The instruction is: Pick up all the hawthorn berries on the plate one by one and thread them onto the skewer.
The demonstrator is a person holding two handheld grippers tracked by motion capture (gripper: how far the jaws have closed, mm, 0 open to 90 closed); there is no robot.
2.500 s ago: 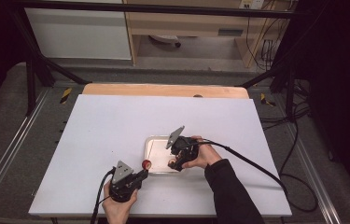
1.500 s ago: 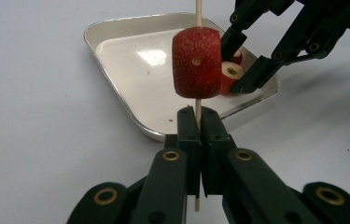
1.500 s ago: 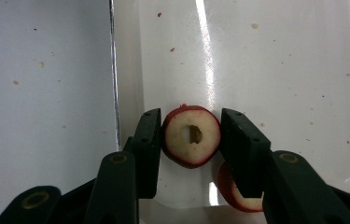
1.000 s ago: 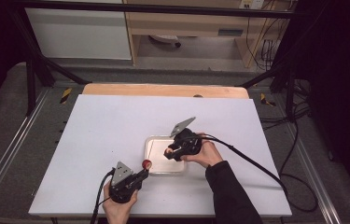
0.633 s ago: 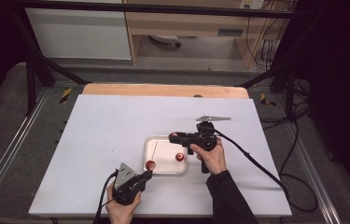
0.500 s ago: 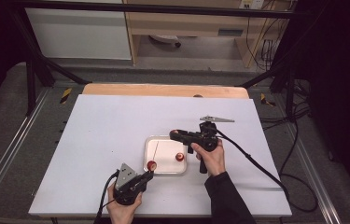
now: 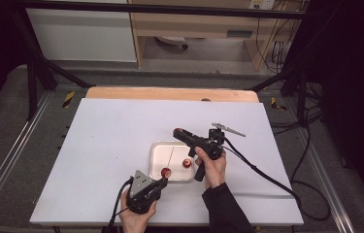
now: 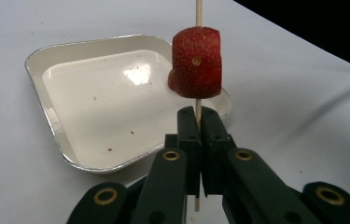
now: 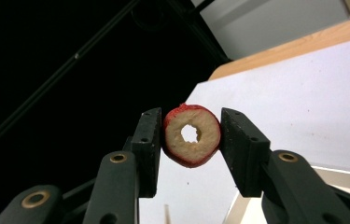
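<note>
The white counter (image 7: 121,141) had wide bare room across its far half and along its left side; a wooden strip (image 7: 170,93) ran along its far edge, and dark floor and metal rails lay beyond the left and right edges. All the work sat toward the near edge, a little right of the middle.

A shallow white tray (image 7: 162,153) with a metal rim lay there. In the high view one red fruit piece (image 7: 187,163) rested inside it near its right side. In the left claw view the tray's floor (image 8: 102,98) was otherwise bare apart from small red specks.

The left claw (image 7: 161,180) was just beside the tray's near edge, its jaws pressed tight on a thin wooden skewer (image 8: 199,11) that stood upright between them. A red strawberry chunk (image 8: 196,63) with a small hole in its face was threaded on the skewer just above the jaw tips, hanging over the tray's near right corner.

The right claw (image 7: 178,132) was raised over the tray's far right corner, pointing toward the counter's left edge. Its jaws gripped a ring-shaped fruit slice (image 9: 192,135), red-skinned with pale flesh and a hole through the middle, pinched on both sides and clear of the counter.
</note>
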